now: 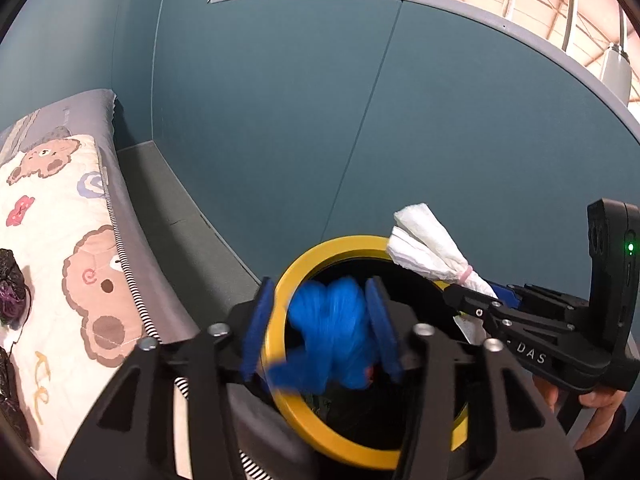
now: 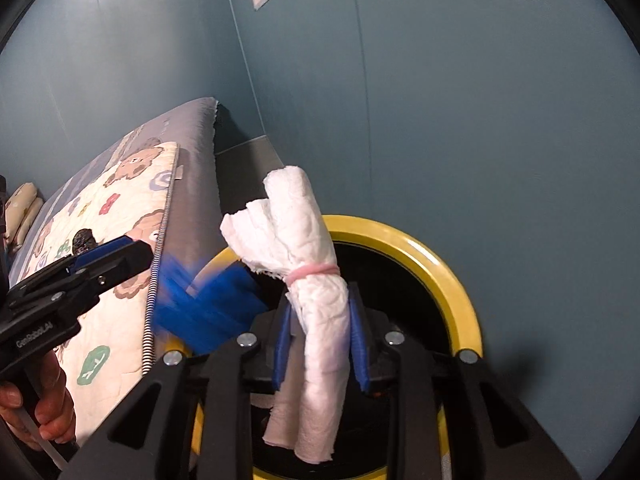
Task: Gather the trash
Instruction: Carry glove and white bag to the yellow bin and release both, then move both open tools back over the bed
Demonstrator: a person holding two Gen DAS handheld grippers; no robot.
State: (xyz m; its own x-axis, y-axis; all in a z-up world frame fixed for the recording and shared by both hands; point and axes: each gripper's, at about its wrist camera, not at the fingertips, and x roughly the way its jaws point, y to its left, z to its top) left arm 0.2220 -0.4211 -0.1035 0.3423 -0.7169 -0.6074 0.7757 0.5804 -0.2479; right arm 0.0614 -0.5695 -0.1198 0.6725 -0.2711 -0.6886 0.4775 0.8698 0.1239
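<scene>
From the left wrist we see the left hand-held gripper spread above the yellow-rimmed bin, a blurred blue bundle loose between its pads; black crumpled bags lie on the bed at far left. The right wrist alone shows the right hand-held gripper pinching a white paper roll tied with a pink band. The bin's inside is too dark to read.

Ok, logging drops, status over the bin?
Left gripper open, blue wad loose over yellow-rimmed bin. Right gripper pinching white roll. Nothing blocking.
</scene>
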